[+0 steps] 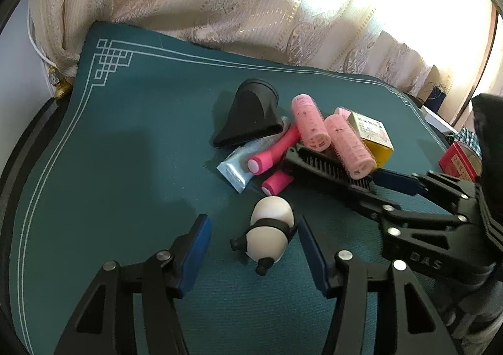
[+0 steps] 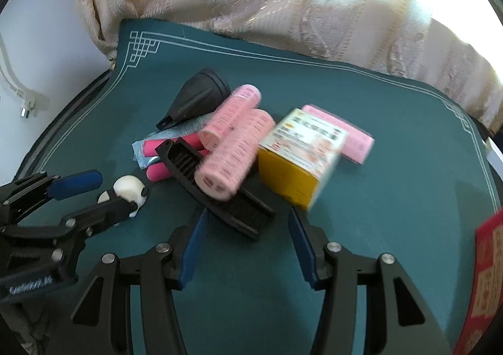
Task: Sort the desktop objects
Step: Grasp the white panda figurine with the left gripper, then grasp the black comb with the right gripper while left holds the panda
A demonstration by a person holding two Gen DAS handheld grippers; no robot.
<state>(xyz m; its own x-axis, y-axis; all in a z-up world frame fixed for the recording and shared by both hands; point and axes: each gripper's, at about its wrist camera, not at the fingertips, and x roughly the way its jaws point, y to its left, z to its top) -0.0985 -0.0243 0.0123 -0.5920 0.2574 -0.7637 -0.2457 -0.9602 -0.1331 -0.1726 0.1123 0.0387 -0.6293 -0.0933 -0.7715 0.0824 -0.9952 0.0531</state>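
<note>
A small white-and-black panda toy (image 1: 267,238) lies on the green mat (image 1: 125,141) between the pads of my left gripper (image 1: 253,223). The jaws stand open, with a gap showing on the toy's left side. From the right wrist view the same left gripper (image 2: 94,194) straddles the panda toy (image 2: 129,186). My right gripper (image 2: 246,215) is open, and the handle end of a black comb (image 2: 232,210) lies between its fingertips. The comb (image 1: 327,171) carries a pink hair roller (image 2: 232,153). A blurred yellow box (image 2: 295,160) sits beside it.
The pile also holds a black dryer nozzle (image 1: 248,116), a second pink roller (image 1: 309,122), two pink tubes (image 1: 270,155), a pale blue sachet (image 1: 234,171) and a pink packet (image 2: 352,135). A red box (image 2: 485,276) stands at the right edge. Curtains hang behind the mat.
</note>
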